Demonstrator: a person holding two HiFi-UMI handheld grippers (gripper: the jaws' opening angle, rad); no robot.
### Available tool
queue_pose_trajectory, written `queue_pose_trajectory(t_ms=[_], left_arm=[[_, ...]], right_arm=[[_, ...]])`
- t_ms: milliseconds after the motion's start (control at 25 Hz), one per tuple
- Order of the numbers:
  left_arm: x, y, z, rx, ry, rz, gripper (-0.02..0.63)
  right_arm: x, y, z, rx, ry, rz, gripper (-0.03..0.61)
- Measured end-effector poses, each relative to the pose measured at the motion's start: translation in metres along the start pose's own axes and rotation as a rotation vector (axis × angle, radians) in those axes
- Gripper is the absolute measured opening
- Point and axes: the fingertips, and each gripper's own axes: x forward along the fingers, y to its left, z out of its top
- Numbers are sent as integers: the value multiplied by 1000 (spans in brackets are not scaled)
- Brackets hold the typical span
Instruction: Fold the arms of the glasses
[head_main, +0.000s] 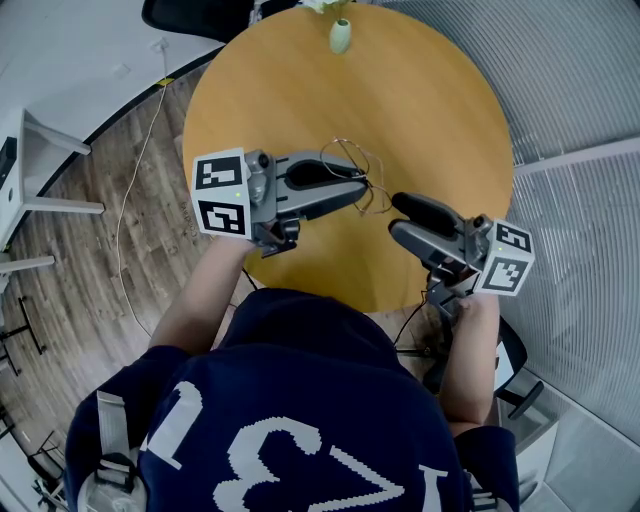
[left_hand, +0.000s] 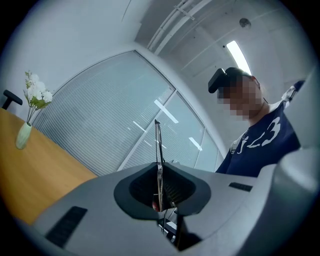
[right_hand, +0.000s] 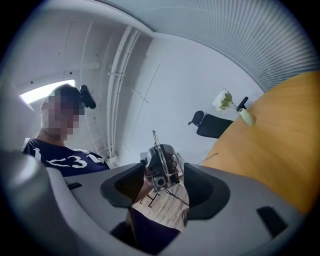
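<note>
A round wooden table (head_main: 430, 110) spreads beneath the left gripper (head_main: 363, 186) and right gripper (head_main: 398, 216). At its far edge, well beyond them, stands a pale green vase (head_main: 340, 37) of white flowers (left_hand: 37, 93); a black chair (head_main: 195, 15) sits behind.

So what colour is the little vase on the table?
Vase: pale green, clearest in head view.

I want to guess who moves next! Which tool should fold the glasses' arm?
The right tool, probably. Its jaws are open and empty beside the glasses, while the left tool is shut on them, holding them steady.
</note>
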Motion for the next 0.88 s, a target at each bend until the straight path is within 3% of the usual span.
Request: queue_pose_trajectory(t_ms=[200,480,880], left_arm=[[7,-9,-2,-9,-13,-11,44],[1,-17,-5,-29,-11,-47,44],[9,-39,-14,-42,30,-133,44]], right_arm=[[-3,-12,-18,5,70,-46,244],[-6,-15,-8,90,-13,12,245],[-16,-41,-13,149,-62,-94,244]])
